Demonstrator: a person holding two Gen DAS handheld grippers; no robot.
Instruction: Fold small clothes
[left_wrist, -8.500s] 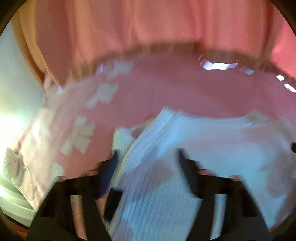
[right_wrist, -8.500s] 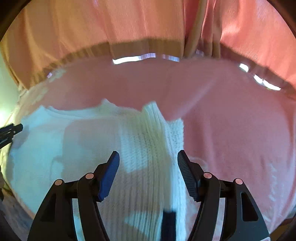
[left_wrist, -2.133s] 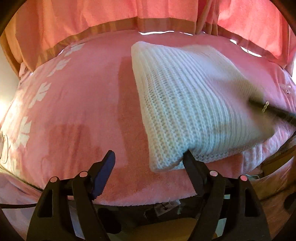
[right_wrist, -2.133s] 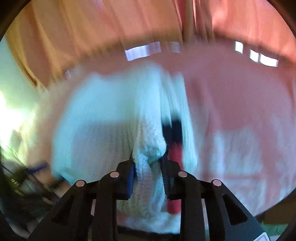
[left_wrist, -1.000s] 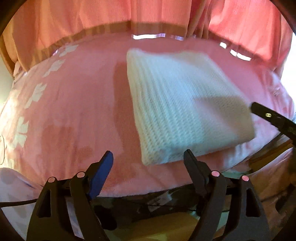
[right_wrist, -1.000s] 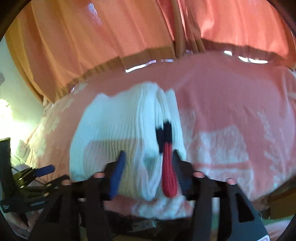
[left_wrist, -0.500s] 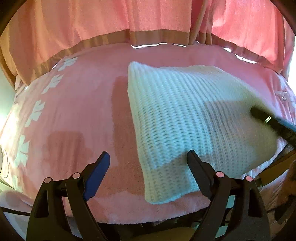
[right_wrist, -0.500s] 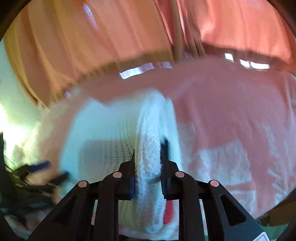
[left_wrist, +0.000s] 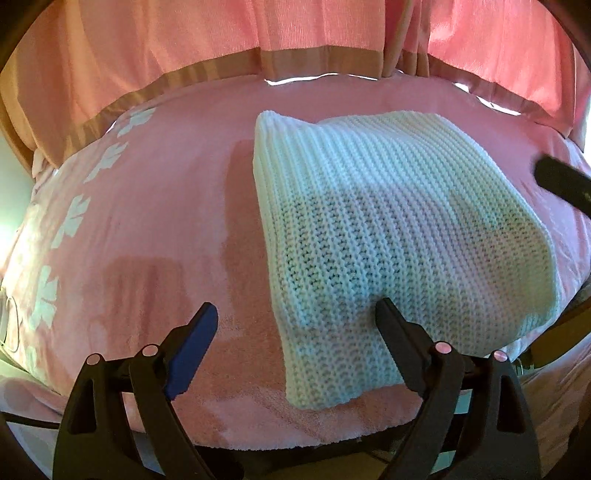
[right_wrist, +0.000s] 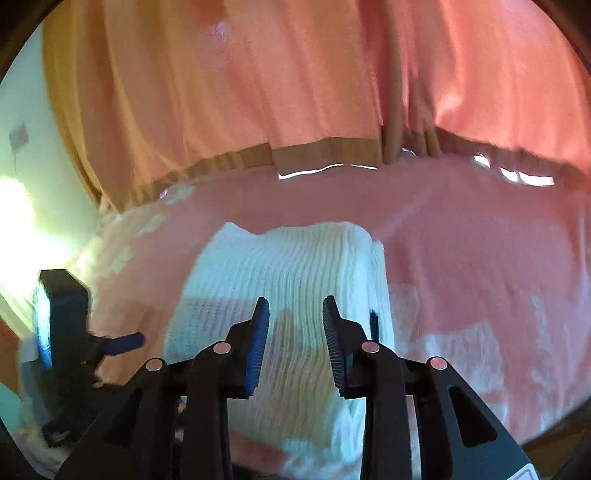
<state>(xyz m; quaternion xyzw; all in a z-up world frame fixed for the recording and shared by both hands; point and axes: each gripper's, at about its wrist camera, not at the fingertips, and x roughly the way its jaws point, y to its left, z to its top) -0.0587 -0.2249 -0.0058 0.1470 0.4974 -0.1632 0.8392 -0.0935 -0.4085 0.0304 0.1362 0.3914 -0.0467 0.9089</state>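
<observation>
The folded white knitted sweater is a thick ribbed wool-like cloth, matt and bumpy. The pink blanket with white flower prints under it is soft fleece, fuzzy and matt. At 12 o'clock the pink woven curtain is thin cloth with fine lines. The jaws are matt black plastic with blue ridged rubber pads.

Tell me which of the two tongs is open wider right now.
The left tongs. Their jaws are spread far apart, straddling the near corner of the folded white knit. The right tongs show only a narrow gap, over the knit's folded edge.
</observation>
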